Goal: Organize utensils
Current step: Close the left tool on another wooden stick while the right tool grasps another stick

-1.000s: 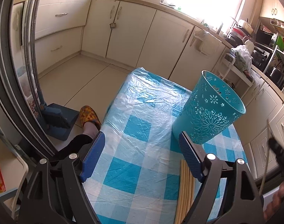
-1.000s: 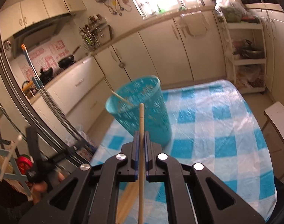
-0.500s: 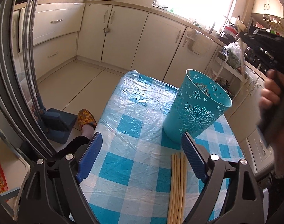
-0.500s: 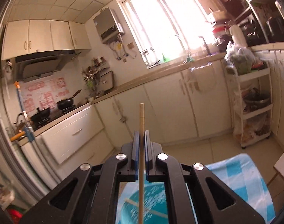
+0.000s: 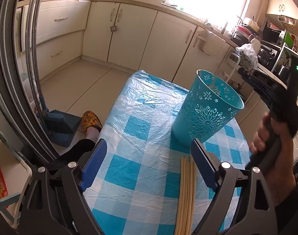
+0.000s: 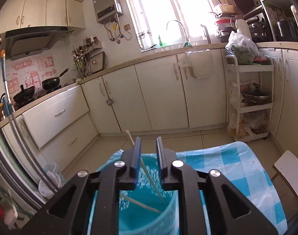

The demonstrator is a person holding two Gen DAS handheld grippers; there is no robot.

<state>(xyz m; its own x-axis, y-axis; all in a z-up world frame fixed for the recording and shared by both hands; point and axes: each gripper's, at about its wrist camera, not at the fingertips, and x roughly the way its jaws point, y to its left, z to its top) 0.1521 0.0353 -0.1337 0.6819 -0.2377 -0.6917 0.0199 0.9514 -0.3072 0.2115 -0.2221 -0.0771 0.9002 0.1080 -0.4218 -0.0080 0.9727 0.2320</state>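
Wooden chopsticks (image 5: pixel 186 193): five on table, two in turquoise basket (image 5: pixel 205 115).

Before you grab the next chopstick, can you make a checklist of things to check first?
1. Right gripper has let go: ok. Its jaws have just been opening, and the chopstick slants loose between them, down into the bin.
2. Bin upright on the table: ok.
3. Earlier chopstick in the bin: ok, another one lies near the bottom.
4. More chopsticks to fetch: ok, a bundle lies on the table.
5. Left gripper ready: ok, open wide and empty.
6. Dropped chopstick clear of the right jaws: cannot tell, its top sticks out close by one pad.
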